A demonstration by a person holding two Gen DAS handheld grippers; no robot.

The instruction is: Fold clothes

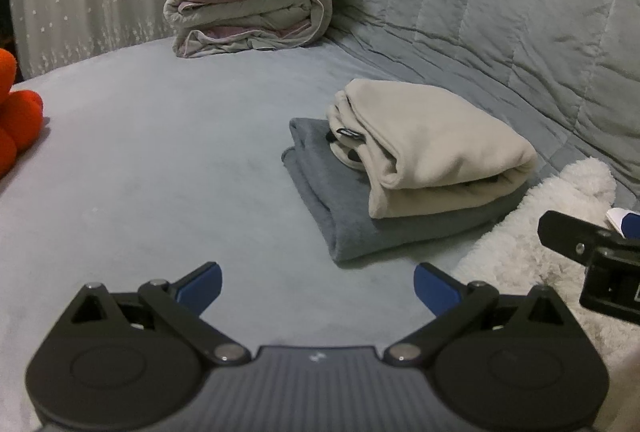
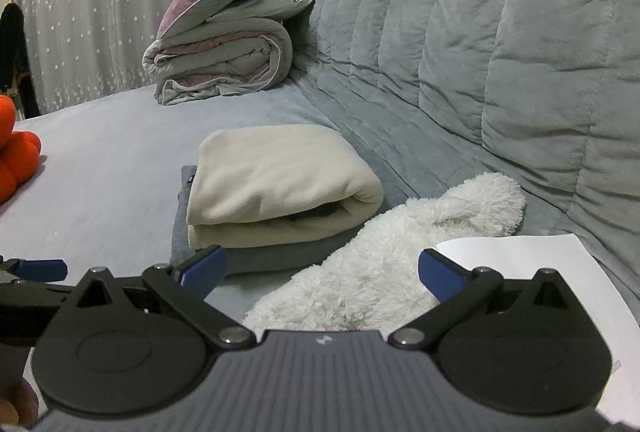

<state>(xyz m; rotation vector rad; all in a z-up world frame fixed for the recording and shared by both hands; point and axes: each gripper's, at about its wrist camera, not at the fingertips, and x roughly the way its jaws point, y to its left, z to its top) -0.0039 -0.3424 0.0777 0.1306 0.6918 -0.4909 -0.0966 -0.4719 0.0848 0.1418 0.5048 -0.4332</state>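
Risk: white fleece garment (image 2: 372, 272) unfolded beside cream-on-grey folded stack (image 2: 280, 188); left hand-held gripper (image 1: 316, 288) and right hand-held gripper (image 2: 320, 276) both apart, empty. Careless pull may topple stack.

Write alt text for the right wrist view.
The open right gripper hovers over a fluffy white garment on a grey bed. Beyond lies a folded cream garment stacked on a folded grey one, white paper at right.
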